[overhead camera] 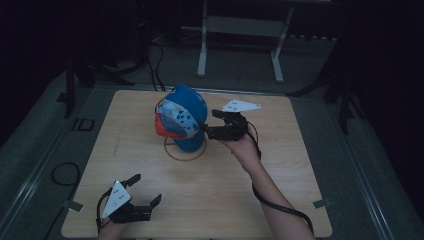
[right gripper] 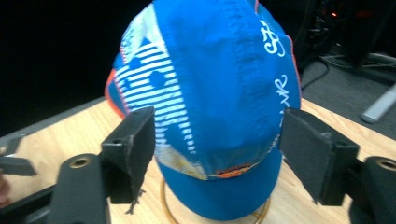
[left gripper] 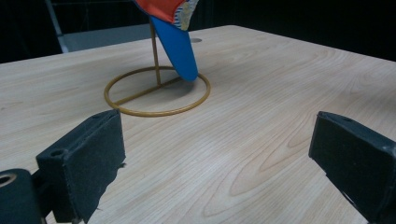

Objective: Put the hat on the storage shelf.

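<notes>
A blue cap [overhead camera: 182, 117] with striped panels and an orange edge hangs on a thin brass stand whose ring base [overhead camera: 186, 155] lies on the table's middle. My right gripper [overhead camera: 210, 122] is at the cap's right side. In the right gripper view its jaws stand wide on either side of the cap [right gripper: 219, 84], and neither pad presses the fabric, so the gripper [right gripper: 215, 144] is open. My left gripper [overhead camera: 146, 188] rests near the front left of the table, open and holding nothing. Beyond its jaws [left gripper: 215, 154], the left gripper view has the cap's blue brim [left gripper: 177, 46] and the ring [left gripper: 156, 112].
The wooden table [overhead camera: 280, 175] has tape marks at its front corners. A white metal frame [overhead camera: 240, 30] and cables [overhead camera: 155, 65] stand on the dark floor behind it. Bare wood lies between the two grippers.
</notes>
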Available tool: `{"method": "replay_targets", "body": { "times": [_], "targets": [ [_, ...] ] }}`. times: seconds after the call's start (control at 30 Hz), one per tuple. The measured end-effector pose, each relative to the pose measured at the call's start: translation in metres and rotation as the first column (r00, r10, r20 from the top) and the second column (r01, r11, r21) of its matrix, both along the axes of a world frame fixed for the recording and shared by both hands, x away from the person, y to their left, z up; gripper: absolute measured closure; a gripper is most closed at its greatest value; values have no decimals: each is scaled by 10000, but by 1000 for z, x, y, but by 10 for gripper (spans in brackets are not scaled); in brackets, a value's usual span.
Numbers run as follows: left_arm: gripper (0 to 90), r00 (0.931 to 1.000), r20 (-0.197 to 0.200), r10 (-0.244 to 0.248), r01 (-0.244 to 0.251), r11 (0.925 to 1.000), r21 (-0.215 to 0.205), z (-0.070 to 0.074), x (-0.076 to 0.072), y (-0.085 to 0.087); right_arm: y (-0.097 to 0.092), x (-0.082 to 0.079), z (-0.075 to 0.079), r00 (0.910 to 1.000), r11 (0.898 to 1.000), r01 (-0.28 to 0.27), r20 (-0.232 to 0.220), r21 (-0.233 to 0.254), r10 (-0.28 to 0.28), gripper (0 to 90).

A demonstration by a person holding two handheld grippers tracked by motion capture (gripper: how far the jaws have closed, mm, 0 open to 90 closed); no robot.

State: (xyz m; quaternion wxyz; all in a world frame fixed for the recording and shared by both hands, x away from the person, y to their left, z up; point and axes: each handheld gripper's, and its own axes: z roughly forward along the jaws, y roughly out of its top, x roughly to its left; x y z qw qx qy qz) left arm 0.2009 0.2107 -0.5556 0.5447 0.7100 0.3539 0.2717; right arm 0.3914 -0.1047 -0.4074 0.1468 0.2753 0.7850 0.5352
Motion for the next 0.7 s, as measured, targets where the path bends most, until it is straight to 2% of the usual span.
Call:
{"method": "replay_targets", "body": {
  "times": [0.03, 0.1, 0.27, 0.3, 0.7],
  "targets": [
    [39, 10000, -3, 12, -12, 10000, 46, 0, 0, 0, -2, -2, -1, 9999, 9998, -103, -24, 144, 104, 215],
    [39, 10000, -21, -10, 10, 10000, 25, 0, 0, 0, -5, -5, -3, 9995, 9995, -309, 55, 14, 308, 150],
    [39, 10000, -12, 62, -62, 10000, -18, 0, -1, 2, -12, -9, -9, 9991, 9991, -415, 76, 94, 414, 134],
    [39, 10000, -13, 61, -61, 10000, -2, 0, -1, 2, -15, -10, -13, 9983, 9981, -584, -6, 191, 584, 135],
    [39, 10000, -44, 77, -77, 10000, -6, -1, -1, 3, -25, -22, -41, 9966, 9963, -820, 40, -270, 822, 134]
  ]
}}
